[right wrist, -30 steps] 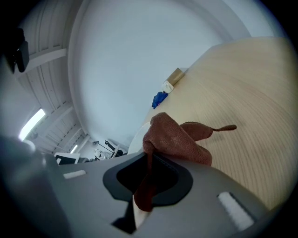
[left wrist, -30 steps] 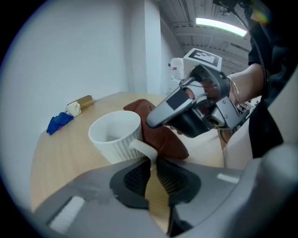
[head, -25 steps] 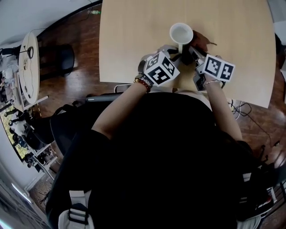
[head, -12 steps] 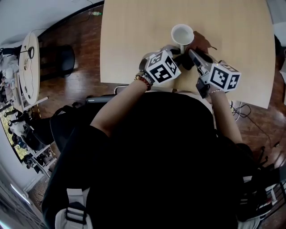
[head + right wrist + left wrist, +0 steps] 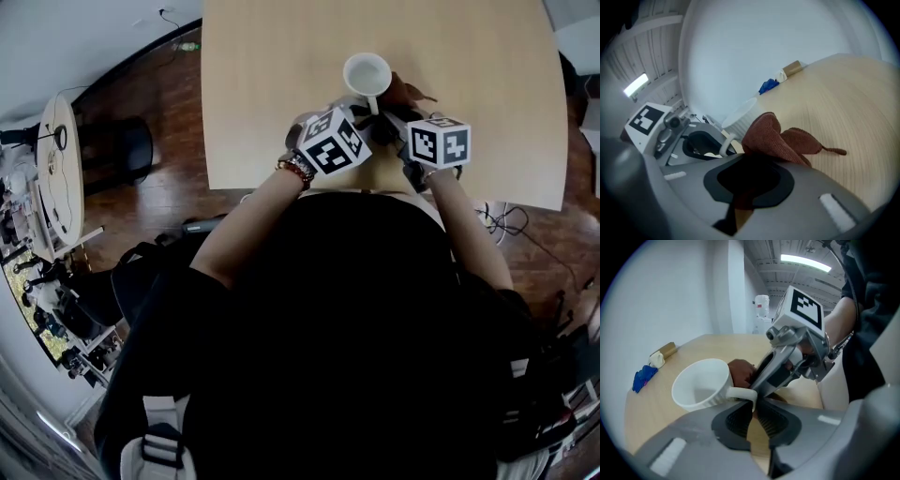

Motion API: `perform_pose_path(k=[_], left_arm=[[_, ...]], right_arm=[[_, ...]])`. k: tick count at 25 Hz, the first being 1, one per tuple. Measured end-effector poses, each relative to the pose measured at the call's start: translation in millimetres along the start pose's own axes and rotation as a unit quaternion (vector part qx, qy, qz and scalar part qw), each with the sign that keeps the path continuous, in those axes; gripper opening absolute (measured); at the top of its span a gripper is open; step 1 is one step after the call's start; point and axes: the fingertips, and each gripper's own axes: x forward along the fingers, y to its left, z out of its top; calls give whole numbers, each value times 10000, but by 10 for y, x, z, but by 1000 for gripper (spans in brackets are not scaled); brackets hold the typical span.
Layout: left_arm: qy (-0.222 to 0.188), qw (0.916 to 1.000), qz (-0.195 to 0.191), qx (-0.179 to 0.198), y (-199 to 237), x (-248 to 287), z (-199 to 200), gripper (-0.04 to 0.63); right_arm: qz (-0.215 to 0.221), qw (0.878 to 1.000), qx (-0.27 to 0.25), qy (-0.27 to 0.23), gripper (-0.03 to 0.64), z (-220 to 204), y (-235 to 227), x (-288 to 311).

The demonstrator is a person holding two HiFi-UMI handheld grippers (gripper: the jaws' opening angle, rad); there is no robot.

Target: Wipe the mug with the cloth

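The mug (image 5: 367,73) is white, with a ribbed wall and a loop handle; it sits over the table (image 5: 281,56) toward its near edge, about midway between the left and right edges, mouth up in the head view; whether its base rests on the wood or hangs just above it I cannot tell. The left gripper (image 5: 752,416) has its jaws drawn narrow onto the handle, the pads pinching the loop's outer curve; the right gripper (image 5: 747,180) is clamped tight on a brown cloth (image 5: 773,138), whose bunched end stands up against the mug's side next to the handle, while a loose corner trails on the table toward its right edge.

The mug looks like glazed ceramic: stiff, fairly heavy for its size, slick and breakable; the handle is the natural hold, but a pinch there lets the body swing about the pads, so a wiping push should probably be light and aimed back toward the handle rather than across it. The cloth is soft, light pile that folds and drags; gripped at a gathered fold, as here, it offers a padded wad to rub with, and its free tail could snag under the mug.
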Motion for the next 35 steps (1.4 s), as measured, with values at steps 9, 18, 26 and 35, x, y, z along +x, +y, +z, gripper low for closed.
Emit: perform_pose_path(k=[9, 18, 26, 35], left_arm=[[-513, 9980, 42, -374, 33, -132, -110, 43], [-1988, 9584, 819, -1876, 552, -1106, -192, 18], [-3459, 8927, 1549, -2439, 1118, -2191, 54, 3], [-3656, 8875, 1542, -2343, 1016, -2380, 208, 40]], right_arm=[[-1189, 9840, -1258, 412, 37, 120, -267, -313], [-1444, 9738, -1715, 391, 201, 30, -493, -588], [-1506, 9603, -2019, -1199, 202, 943, 51, -1237], [-1749, 9315, -2205, -2303, 197, 1514, 339, -1603]])
